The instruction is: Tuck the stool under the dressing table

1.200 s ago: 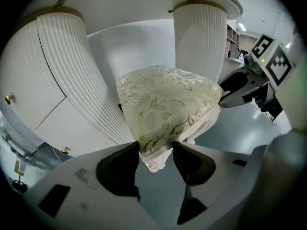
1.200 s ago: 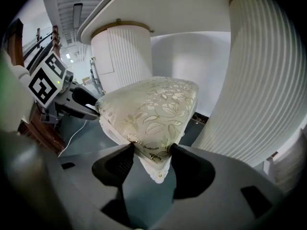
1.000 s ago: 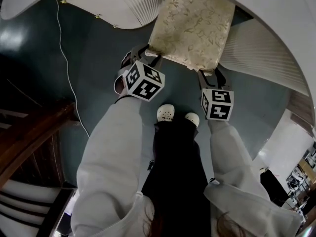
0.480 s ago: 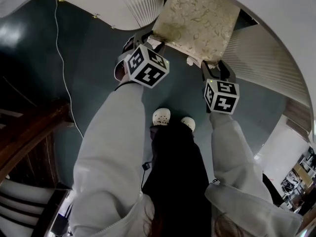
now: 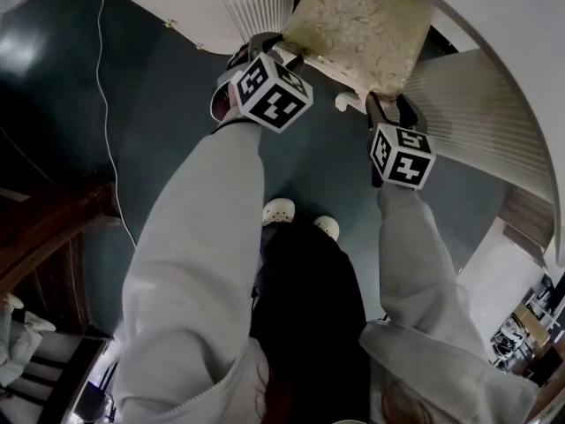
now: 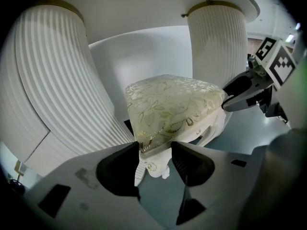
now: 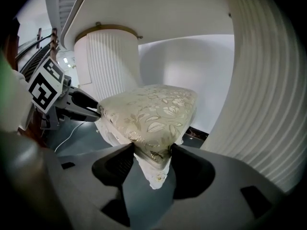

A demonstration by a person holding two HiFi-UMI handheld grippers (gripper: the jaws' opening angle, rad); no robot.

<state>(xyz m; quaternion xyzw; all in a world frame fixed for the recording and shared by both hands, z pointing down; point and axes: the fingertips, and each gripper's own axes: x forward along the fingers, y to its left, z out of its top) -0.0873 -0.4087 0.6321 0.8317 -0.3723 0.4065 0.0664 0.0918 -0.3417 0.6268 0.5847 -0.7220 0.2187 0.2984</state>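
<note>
The stool (image 5: 357, 29) has a gold floral cushion and white legs, and it stands partly under the white dressing table (image 5: 503, 25), between its fluted pedestals. My left gripper (image 5: 269, 42) grips the stool's near left corner. In the left gripper view its jaws (image 6: 154, 150) are closing, with the cushion's corner (image 6: 172, 104) and the leg top between the pads. My right gripper (image 5: 388, 100) holds the near right corner. The right gripper view shows its pads (image 7: 152, 152) pressed on both sides of the cushion edge (image 7: 151, 111).
Fluted white pedestals (image 6: 57, 80) (image 7: 268, 90) flank the stool closely on both sides. A white cable (image 5: 110, 104) runs across the blue-green floor at the left. Dark wooden furniture (image 5: 44, 237) stands at the lower left. The person's shoes (image 5: 278, 210) are behind the grippers.
Both grippers and the stool have moved forward, further under the dressing table. The person's feet have stepped forward too.
</note>
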